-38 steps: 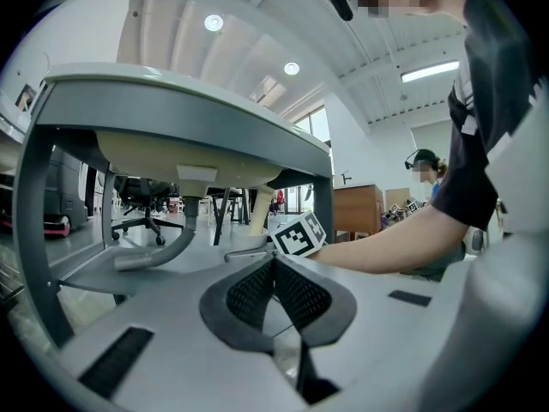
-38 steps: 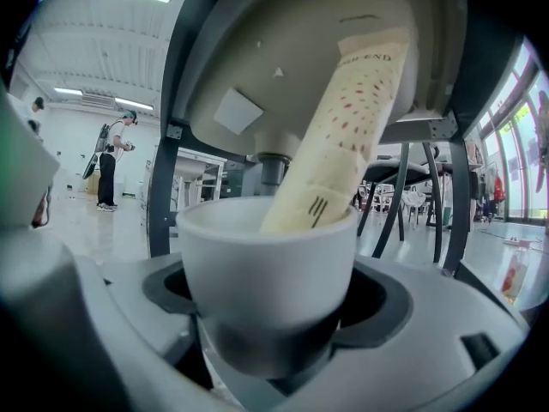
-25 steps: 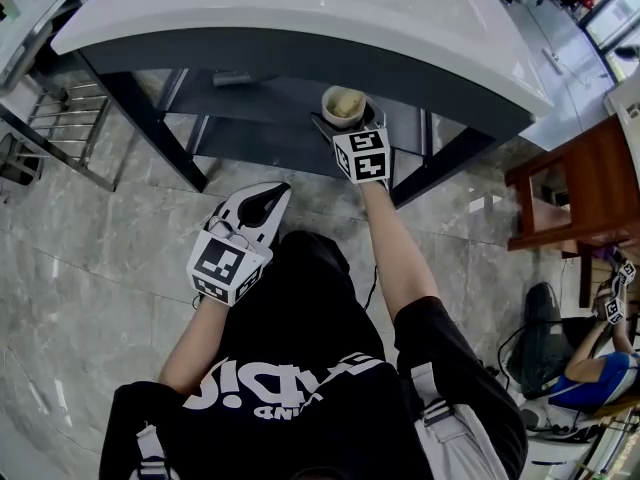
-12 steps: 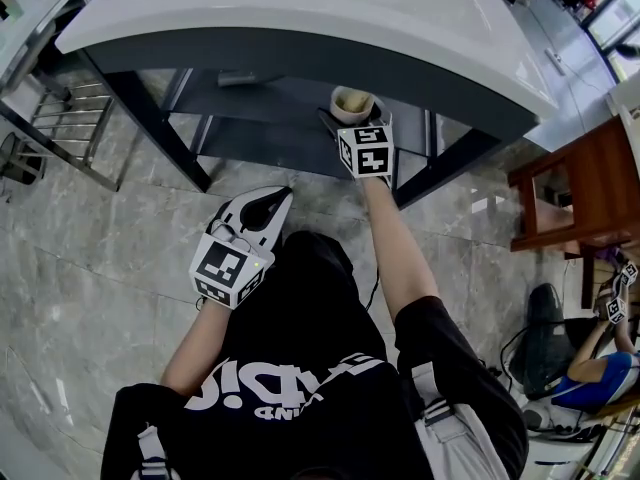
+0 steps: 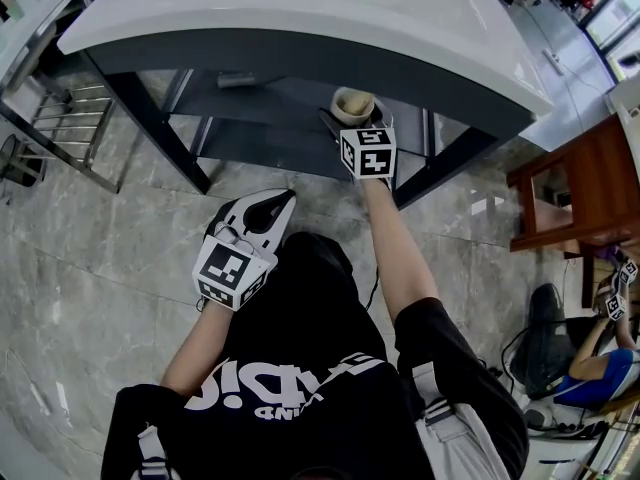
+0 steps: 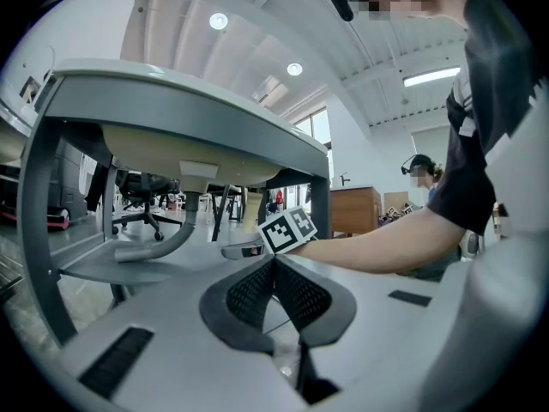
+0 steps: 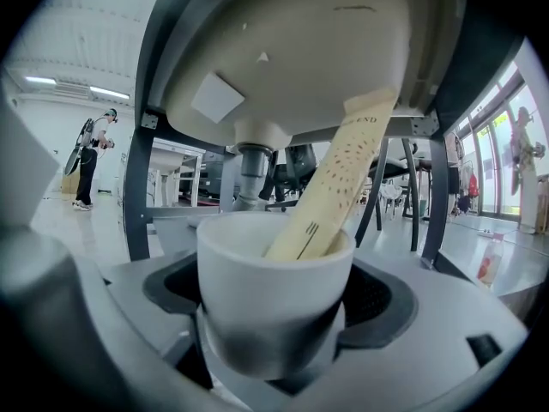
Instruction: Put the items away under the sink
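Observation:
My right gripper (image 5: 348,116) is shut on a white cup (image 5: 352,104) and holds it out under the front edge of the sink counter (image 5: 300,8), over the grey lower shelf (image 5: 262,118). In the right gripper view the white cup (image 7: 273,286) sits between the jaws with a long tan flat packet (image 7: 339,176) leaning out of it, and the sink basin's underside (image 7: 292,50) hangs just above. My left gripper (image 5: 270,206) is held low over the floor near the person's body, jaws together with nothing in them; the left gripper (image 6: 274,264) looks toward the shelf.
The grey drain pipe (image 6: 163,243) runs down to the lower shelf under the basin. Dark frame legs (image 5: 150,118) stand on the marble floor. A metal rack (image 5: 50,128) is at left, a wooden chair (image 5: 575,193) at right, and a seated person (image 5: 590,368) at far right.
My right gripper has carried the cup a little farther in under the counter. The left gripper has barely shifted.

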`<state>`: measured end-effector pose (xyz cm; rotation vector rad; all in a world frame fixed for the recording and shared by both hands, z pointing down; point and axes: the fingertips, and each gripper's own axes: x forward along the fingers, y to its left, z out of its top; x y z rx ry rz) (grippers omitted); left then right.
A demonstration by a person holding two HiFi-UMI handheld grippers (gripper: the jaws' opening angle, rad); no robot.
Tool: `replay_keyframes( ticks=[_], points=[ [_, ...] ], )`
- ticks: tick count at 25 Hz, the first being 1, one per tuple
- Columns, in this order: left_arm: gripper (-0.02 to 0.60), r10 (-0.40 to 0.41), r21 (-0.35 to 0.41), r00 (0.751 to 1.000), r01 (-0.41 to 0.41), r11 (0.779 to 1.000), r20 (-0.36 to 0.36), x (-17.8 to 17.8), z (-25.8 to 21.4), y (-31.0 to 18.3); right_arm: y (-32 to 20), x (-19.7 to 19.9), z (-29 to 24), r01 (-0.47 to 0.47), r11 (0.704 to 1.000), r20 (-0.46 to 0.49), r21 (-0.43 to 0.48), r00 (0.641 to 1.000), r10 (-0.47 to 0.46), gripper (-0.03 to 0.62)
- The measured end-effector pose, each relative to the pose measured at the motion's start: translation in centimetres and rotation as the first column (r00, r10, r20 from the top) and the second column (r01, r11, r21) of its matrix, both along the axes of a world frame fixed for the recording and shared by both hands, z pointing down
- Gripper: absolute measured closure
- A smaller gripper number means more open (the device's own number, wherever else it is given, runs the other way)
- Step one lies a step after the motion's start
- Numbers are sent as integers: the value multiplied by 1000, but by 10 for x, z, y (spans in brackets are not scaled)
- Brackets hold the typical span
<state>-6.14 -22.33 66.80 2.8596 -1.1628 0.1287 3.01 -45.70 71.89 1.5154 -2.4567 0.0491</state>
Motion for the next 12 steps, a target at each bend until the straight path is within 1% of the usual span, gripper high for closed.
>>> replay_keyframes(
  ticks=[7, 12],
  points=[
    [563, 2, 9, 1000, -2, 1000, 2, 0, -1, 2, 10, 5, 0, -2, 1000, 3, -3, 1000, 2, 123],
    [563, 8, 9, 1000, -8, 1000, 3, 1, -1, 8, 29, 13, -7, -15, 1000, 23, 15, 1000, 15, 123]
  ],
)
